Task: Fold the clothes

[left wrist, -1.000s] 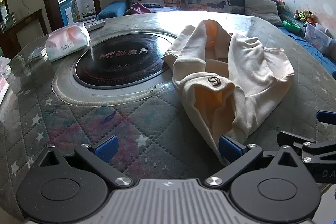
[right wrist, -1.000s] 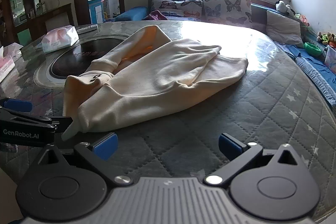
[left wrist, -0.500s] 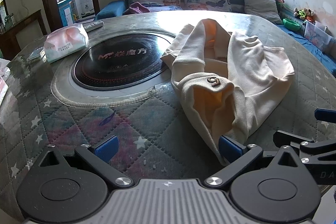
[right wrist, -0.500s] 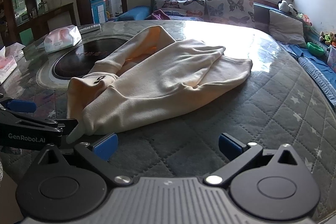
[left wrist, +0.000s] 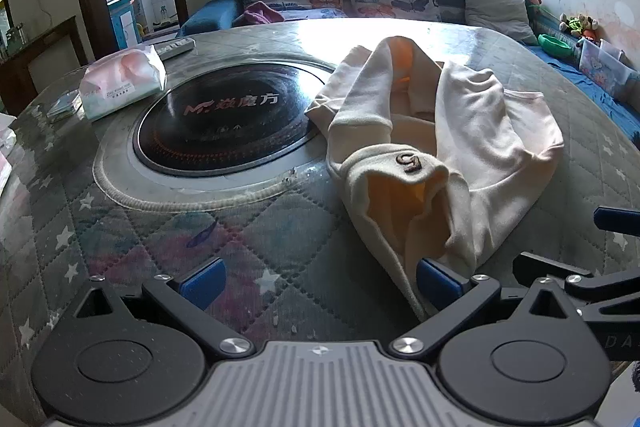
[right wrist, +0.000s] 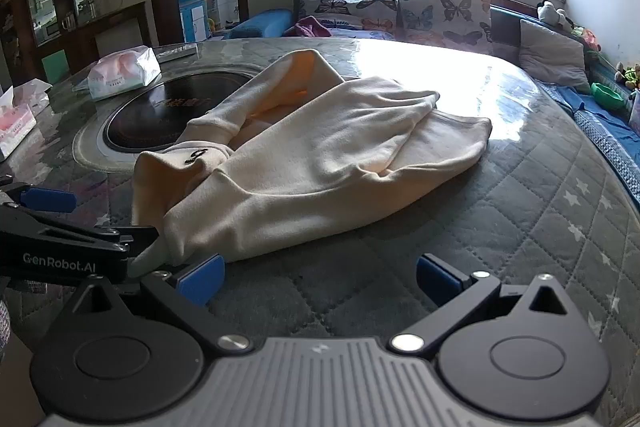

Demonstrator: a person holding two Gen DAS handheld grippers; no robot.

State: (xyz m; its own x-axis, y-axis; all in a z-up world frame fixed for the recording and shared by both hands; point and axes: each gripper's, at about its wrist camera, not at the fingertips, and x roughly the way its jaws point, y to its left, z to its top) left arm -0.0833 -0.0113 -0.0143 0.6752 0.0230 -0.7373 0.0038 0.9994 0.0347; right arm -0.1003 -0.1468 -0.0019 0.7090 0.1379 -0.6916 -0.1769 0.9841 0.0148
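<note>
left tool [left wrist: 320,285] open | right tool [right wrist: 318,279] open | sweatshirt [right wrist: 320,163] patch perhaps "5" | arm: "GenRobot.AI"

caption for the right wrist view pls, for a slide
Both open grippers, right and left, at the near edge of a crumpled cream garment on a quilted table.

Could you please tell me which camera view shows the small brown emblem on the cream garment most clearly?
The left wrist view: the emblem faces that camera, near and sharp, atop a fold of the cream garment. In the right wrist view it appears edge-on and small.
</note>
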